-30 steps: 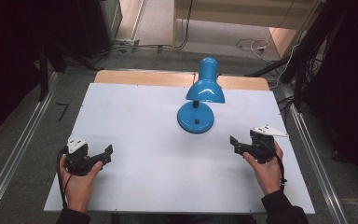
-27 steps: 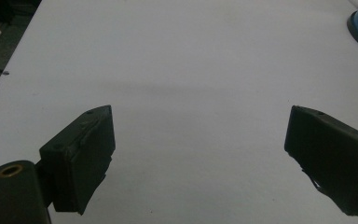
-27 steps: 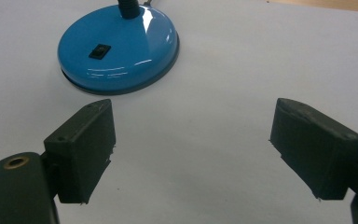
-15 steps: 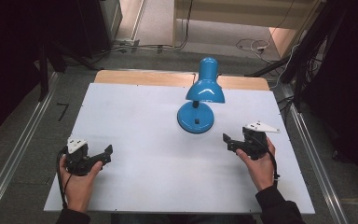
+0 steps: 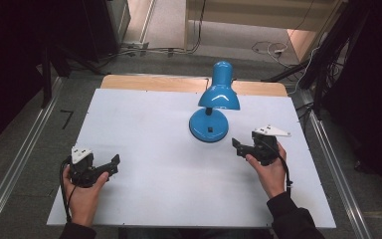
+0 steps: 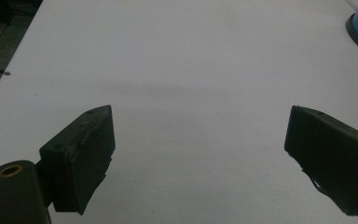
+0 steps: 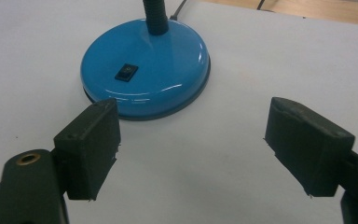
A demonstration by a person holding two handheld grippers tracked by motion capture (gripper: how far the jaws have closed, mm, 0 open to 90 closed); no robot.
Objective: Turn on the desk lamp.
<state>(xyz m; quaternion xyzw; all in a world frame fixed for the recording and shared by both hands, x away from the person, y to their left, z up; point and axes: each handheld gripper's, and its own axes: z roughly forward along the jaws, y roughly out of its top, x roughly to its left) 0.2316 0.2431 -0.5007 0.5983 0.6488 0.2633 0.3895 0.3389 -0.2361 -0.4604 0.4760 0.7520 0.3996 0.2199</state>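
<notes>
White tabletop (image 5: 154,129) carries a blue desk lamp (image 5: 214,107) right of centre toward the far edge; shade faces the person, neck upright. Black rocker switch (image 7: 126,72) on its round base; no legible writing. Right gripper (image 5: 239,147) near the base, jaws spread, empty. Left gripper (image 5: 110,164) well apart, also spread, empty.

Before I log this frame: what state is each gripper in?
Left gripper: open, holding nothing, over the table.
Right gripper: open, holding nothing, near the lamp base.

Lamp (image 5: 214,109) on table (image 5: 149,114), back-centre.
</notes>
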